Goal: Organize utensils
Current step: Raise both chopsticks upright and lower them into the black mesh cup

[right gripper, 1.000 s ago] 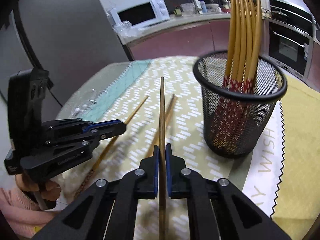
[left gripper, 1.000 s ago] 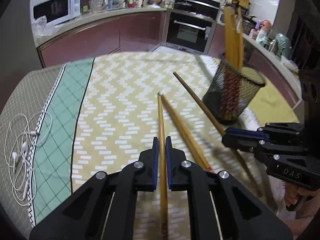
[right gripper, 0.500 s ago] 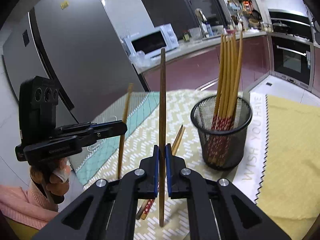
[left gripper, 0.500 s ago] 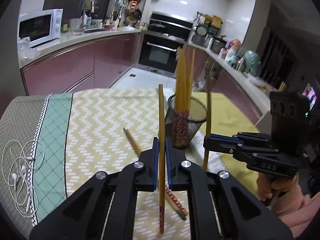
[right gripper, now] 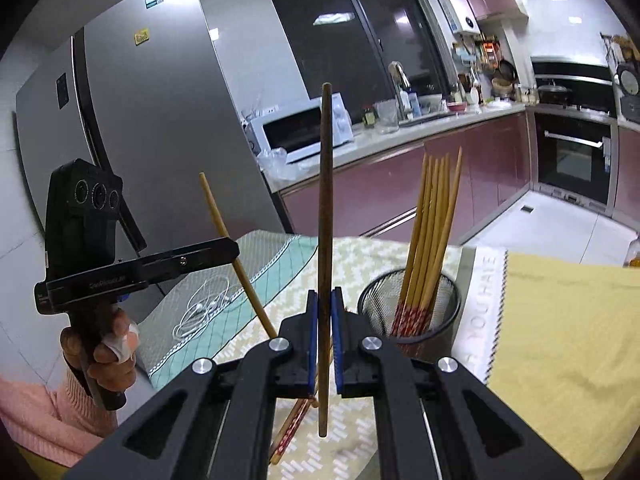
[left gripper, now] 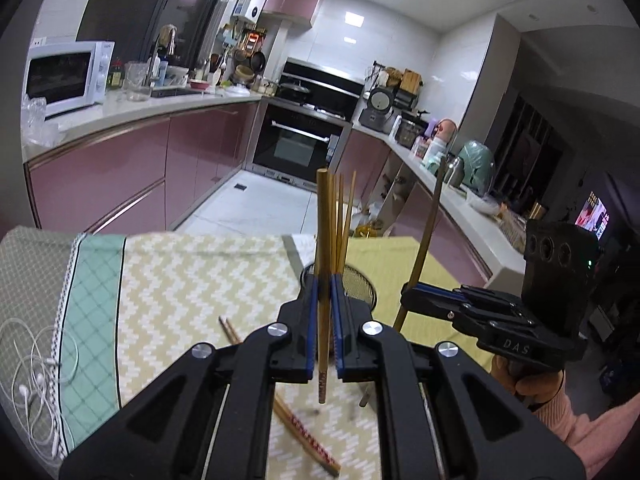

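Both grippers carry one chopstick each, upright. Left gripper (left gripper: 323, 312): jaws narrow, clamped on a light wooden chopstick (left gripper: 322, 240), long axis vertical, patterned end hanging below the jaws above the worktop (left gripper: 180, 276). Right gripper (right gripper: 324, 332): jaws narrow, clamped on a darker chopstick (right gripper: 325, 208), also vertical, lower tip clear of the cloth.

Mesh holder (right gripper: 412, 316) stands on the worktop, already filled with a bundle of chopsticks (right gripper: 434, 216) leaning slightly. From the right jaws it lies ahead and just to the right; from the left jaws, straight ahead and mostly hidden behind them. Right gripper looks nearer, likely drops first.

Two loose chopsticks (left gripper: 304, 436) lie flat on the zigzag cloth below the left jaws, not yet collected. Earphones (left gripper: 32, 368) sit far left.
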### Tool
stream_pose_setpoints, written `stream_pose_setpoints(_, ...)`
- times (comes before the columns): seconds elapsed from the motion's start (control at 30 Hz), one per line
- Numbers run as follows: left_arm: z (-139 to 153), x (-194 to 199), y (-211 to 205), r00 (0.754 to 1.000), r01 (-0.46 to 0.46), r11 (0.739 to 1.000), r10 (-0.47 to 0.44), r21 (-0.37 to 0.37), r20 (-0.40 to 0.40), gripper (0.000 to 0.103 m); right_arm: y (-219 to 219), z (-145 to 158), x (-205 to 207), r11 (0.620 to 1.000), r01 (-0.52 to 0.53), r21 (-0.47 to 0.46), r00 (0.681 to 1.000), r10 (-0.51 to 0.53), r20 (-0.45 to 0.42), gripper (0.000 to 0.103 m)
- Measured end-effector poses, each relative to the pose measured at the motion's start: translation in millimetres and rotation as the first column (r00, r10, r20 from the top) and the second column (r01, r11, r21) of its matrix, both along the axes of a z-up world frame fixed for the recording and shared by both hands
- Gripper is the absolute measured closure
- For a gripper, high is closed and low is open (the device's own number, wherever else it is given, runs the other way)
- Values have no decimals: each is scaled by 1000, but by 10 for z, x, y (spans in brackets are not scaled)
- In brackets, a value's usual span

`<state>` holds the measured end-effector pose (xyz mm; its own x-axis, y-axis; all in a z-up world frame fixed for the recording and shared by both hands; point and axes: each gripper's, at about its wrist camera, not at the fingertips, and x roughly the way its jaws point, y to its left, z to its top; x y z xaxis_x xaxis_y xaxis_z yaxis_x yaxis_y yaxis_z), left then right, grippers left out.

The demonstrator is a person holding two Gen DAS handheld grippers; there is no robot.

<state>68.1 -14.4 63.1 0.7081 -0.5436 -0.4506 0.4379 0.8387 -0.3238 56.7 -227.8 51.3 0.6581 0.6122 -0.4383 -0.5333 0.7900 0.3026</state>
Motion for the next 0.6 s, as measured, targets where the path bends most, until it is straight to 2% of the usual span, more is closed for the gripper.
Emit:
stream_pose_setpoints(0.13,176,135,-57,999,-3,999,4,-32,34,96,-58,179,70,1000,30,-1,998,-30,49,97)
stream_pose_setpoints(0.47,609,370,-213,994,5,998,1,-56,106,96,-146,454,283,996,88,11,989,-89,121,97)
stream_pose_setpoints(0.6,700,460,-312,991,3,999,1,-36,135,96,-180,496,360,993,118,18,983,-119,141,97)
